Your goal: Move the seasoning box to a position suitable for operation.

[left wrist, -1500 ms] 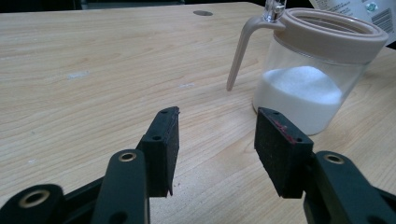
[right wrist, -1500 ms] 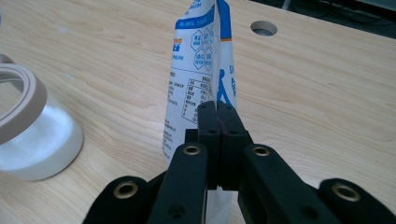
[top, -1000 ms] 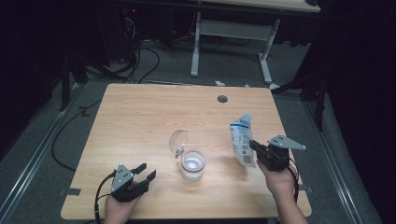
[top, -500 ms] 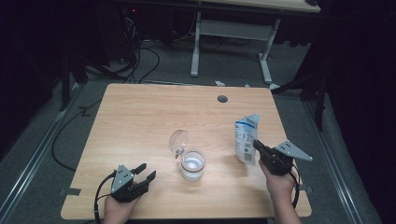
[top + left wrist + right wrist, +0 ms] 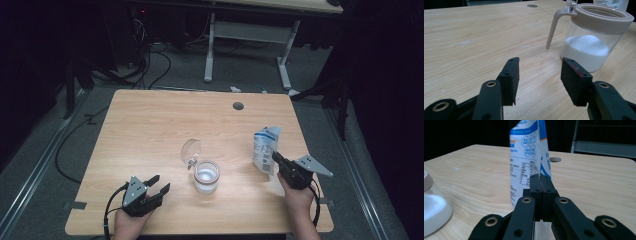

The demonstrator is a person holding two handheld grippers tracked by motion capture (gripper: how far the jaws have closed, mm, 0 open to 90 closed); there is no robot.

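The right gripper [image 5: 276, 159] sits at about four o'clock on the table [image 5: 150, 130], its jaws pinched tight on the lower edge of a white and blue pouch [image 5: 263, 149]. In the right gripper view the two pads [image 5: 535, 192] meet with the pouch's thin seam clamped between them, and the pouch [image 5: 529, 155] rises upright above them, printed side facing the camera. Its base seems at or just above the wood; I cannot tell which.

The left gripper [image 5: 159, 184] rests at about seven o'clock near the table's front edge, jaws parted with nothing between them, pointing toward two o'clock. In the left gripper view, bare table shows between its pads [image 5: 511, 80].

Between the two tools, just below the table's centre, stands a clear jar [image 5: 206, 176] holding white powder, its beige rim open and its clear lid [image 5: 190, 150] flipped up at eleven o'clock. Near the far edge, at one o'clock, is a small round cable hole [image 5: 238, 106].
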